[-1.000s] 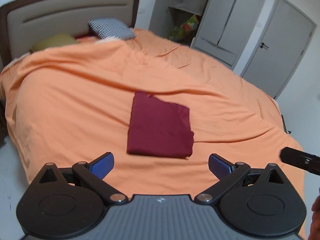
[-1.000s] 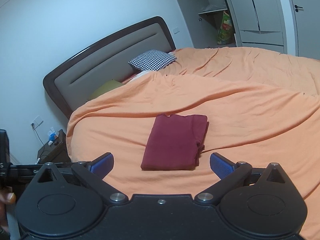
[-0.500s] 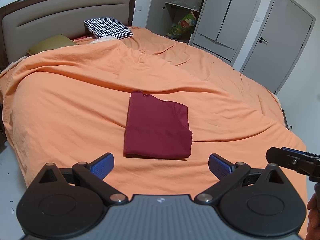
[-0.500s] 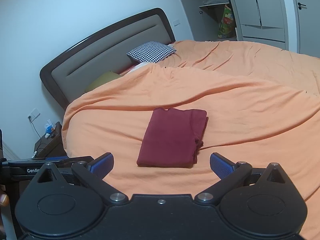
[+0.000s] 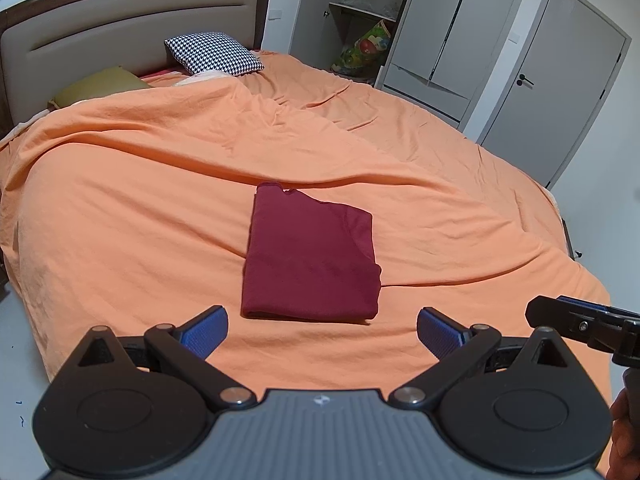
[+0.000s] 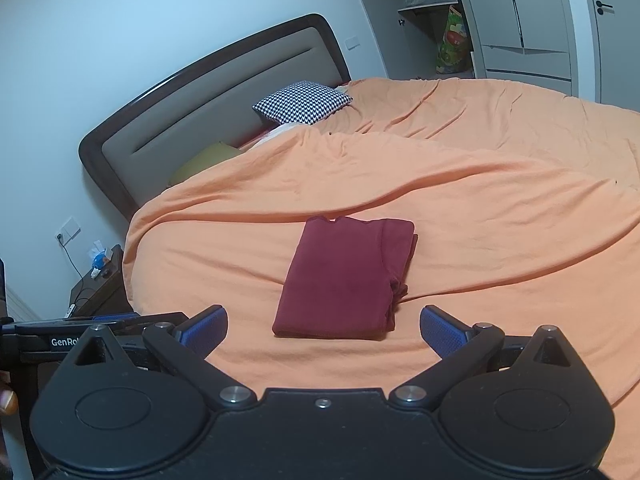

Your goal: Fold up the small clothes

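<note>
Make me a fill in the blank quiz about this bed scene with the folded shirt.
1. The folded maroon garment lies on the ___ bedspread.
2. The left gripper and the right gripper are both ___.
3. The black-and-white houndstooth pillow sits near the ___.

Missing words: orange; open; headboard

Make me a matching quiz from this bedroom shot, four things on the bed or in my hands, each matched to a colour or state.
Things:
1. garment
2. bedspread
3. patterned pillow
4. left gripper

Descriptions:
A. black and white houndstooth
B. open, holding nothing
C. dark red, folded flat
D. orange, wrinkled

Pairs: 1-C, 2-D, 3-A, 4-B
</note>
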A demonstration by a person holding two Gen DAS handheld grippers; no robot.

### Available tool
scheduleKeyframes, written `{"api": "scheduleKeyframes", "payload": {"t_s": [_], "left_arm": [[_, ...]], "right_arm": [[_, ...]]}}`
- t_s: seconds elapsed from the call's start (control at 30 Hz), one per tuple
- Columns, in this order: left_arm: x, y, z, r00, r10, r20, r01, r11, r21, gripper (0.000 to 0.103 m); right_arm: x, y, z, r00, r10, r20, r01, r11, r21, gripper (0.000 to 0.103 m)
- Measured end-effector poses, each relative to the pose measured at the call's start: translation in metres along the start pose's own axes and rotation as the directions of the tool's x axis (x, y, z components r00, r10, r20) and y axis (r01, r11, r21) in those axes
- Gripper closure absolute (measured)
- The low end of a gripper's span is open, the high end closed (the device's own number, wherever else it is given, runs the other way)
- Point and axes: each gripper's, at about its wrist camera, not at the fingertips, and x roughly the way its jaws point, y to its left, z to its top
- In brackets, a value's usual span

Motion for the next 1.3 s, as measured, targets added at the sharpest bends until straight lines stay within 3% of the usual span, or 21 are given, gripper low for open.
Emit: {"api": "scheduleKeyframes", "payload": {"t_s": [1.3], "left_arm": [[-0.0069,-0.0019,-0.0038,1.000,-0.017,0.020,0.018,0.999,-0.031,0.000]], "right_arm": [[-0.0028,-0.0048,0.0015,1.000,0.018,0.001,-0.018,1.000,-0.007,0.001]]}}
